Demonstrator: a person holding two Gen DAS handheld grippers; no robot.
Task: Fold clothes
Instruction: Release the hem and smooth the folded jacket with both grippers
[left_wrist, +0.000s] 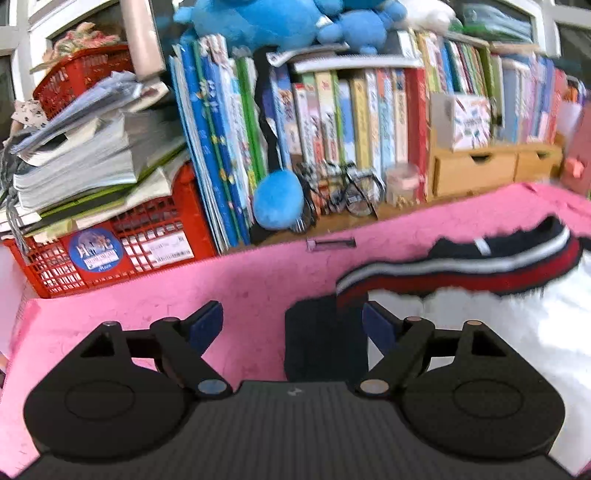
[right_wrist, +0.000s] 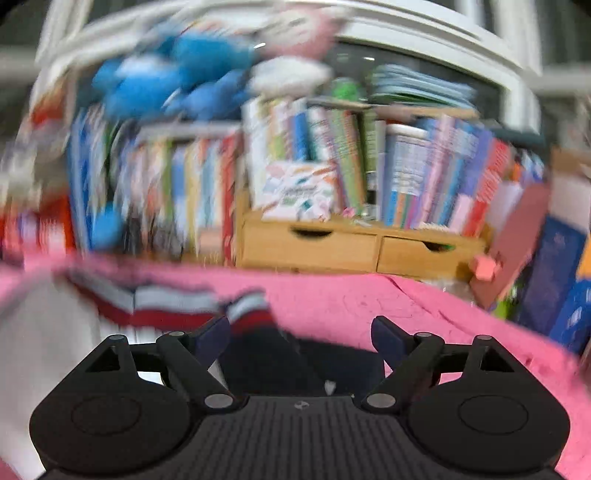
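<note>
A white fluffy garment (left_wrist: 498, 325) with a navy, white and red striped collar (left_wrist: 461, 269) lies on a pink cloth-covered table (left_wrist: 240, 288). A navy part of it (left_wrist: 325, 339) lies between my left gripper's (left_wrist: 293, 326) open fingers, close to the right finger (left_wrist: 380, 328). In the blurred right wrist view the same garment (right_wrist: 44, 332) lies at the left, its striped edge (right_wrist: 166, 302) and navy part (right_wrist: 280, 358) between my right gripper's (right_wrist: 301, 338) open fingers. Neither gripper is closed on the fabric.
Behind the table stand a row of books (left_wrist: 332, 122), a red crate (left_wrist: 110, 243) under stacked papers, blue plush toys (left_wrist: 277, 22), glasses (left_wrist: 354, 192) and a wooden drawer unit (right_wrist: 351, 247). A dark blue box (right_wrist: 550, 269) stands at the far right.
</note>
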